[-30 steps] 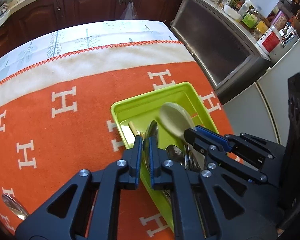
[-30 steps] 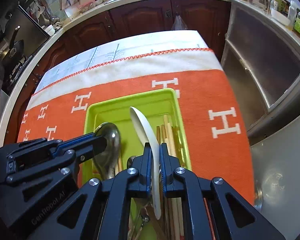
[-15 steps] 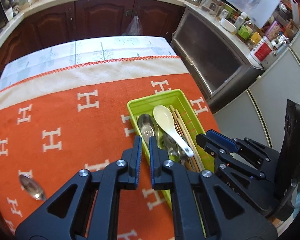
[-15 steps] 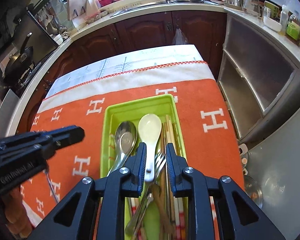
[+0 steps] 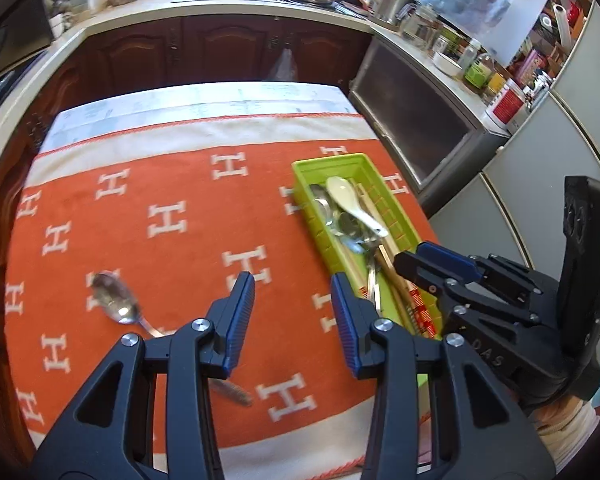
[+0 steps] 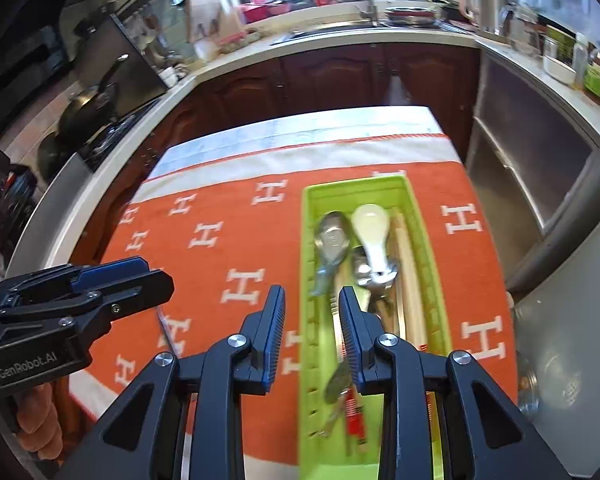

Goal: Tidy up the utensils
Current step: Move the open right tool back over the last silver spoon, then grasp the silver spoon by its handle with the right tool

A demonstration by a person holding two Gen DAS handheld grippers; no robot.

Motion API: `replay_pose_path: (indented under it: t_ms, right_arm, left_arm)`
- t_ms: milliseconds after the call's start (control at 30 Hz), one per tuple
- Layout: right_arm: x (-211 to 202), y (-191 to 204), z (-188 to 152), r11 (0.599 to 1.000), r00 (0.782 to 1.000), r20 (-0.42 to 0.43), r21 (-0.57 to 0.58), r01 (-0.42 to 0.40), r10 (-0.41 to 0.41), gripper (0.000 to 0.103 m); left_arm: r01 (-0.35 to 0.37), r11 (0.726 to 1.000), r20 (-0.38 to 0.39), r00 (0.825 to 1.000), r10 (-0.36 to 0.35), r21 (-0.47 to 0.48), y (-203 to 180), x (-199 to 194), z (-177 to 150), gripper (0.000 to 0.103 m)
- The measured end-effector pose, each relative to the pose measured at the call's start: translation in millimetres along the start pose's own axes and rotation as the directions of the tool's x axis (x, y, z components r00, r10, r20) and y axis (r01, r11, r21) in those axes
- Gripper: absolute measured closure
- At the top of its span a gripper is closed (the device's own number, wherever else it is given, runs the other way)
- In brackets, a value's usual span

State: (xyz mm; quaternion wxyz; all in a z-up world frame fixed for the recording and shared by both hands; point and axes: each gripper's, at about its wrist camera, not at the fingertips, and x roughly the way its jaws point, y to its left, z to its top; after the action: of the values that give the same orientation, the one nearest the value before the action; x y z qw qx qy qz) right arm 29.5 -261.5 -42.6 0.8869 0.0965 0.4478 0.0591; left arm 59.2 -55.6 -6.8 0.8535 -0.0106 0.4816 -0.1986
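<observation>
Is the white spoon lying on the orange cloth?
No, the white spoon lies inside the green tray, on top of the metal spoons there.

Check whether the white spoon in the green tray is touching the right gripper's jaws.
Apart. The right wrist view shows the white spoon lying in the green tray, well beyond the right gripper, whose jaws have just been opening with nothing between them.

Left hand-held gripper (image 5: 293,294) and right hand-held gripper (image 6: 312,306): jaws just opening, nothing between, angled down.
</observation>
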Motion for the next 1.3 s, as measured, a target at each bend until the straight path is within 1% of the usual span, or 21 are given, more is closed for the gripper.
replay_pose_path:
  t_ms: [167,300,367,467,567,633,800,1000,1200,1300]
  right_arm:
    - [-7.2,35.0,-6.4,0.997,0.999,0.0,-0.056,-0.045,0.045,0.067]
    - [-2.1,69.5,-9.1,0.99,0.996,-0.022,-0.112,-0.09,0.088,0.067]
    - [2.1,87.5,-10.4,0.984,0.994,-0.037,-0.139,-0.112,0.107,0.067]
    - [10.9,112.6,-10.0,0.973,0.989,-0.056,-0.176,-0.147,0.139,0.067]
    - [25.0,136.2,-3.6,0.963,0.986,-0.066,-0.217,-0.163,0.152,0.067]
    - [37.4,154.1,0.0,0.95,0.98,-0.084,-0.242,-0.198,0.182,0.067]
    - [78.6,184.5,10.8,0.931,0.963,-0.153,-0.261,-0.256,0.222,0.067]
    - [137.1,212.3,18.1,0.91,0.95,-0.22,-0.304,-0.283,0.222,0.067]
    - [190.0,228.8,15.5,0.891,0.94,-0.264,-0.34,-0.301,0.216,0.067]
    - [211.1,230.4,13.8,0.888,0.934,-0.284,-0.34,-0.311,0.218,0.067]
  left_arm:
    - [-0.048,0.998,0.031,0.998,0.049,-0.042,29.5,-23.1,-18.7,0.066]
    - [-0.082,0.993,0.062,0.994,0.087,-0.081,56.0,-37.3,-29.3,0.065]
    - [-0.102,0.989,0.075,0.991,0.11,-0.105,72.0,-44.3,-34.1,0.063]
    - [-0.127,0.982,0.081,0.987,0.139,-0.14,95.7,-50.1,-37.7,0.061]
    - [-0.155,0.973,0.09,0.981,0.172,-0.171,118.4,-55.1,-41.2,0.061]
    - [-0.177,0.966,0.099,0.975,0.198,-0.189,133.7,-58.2,-44.8,0.061]
    - [-0.185,0.952,0.092,0.973,0.212,-0.243,168.5,-54.2,-54.2,0.061]
    - [-0.202,0.93,0.047,0.973,0.227,-0.306,206.2,-35.3,-66.7,0.061]
    - [-0.211,0.918,0.01,0.974,0.227,-0.336,225.3,-13.6,-76.7,0.061]
    - [-0.211,0.914,-0.007,0.975,0.223,-0.346,233.4,-3.7,-79.9,0.061]
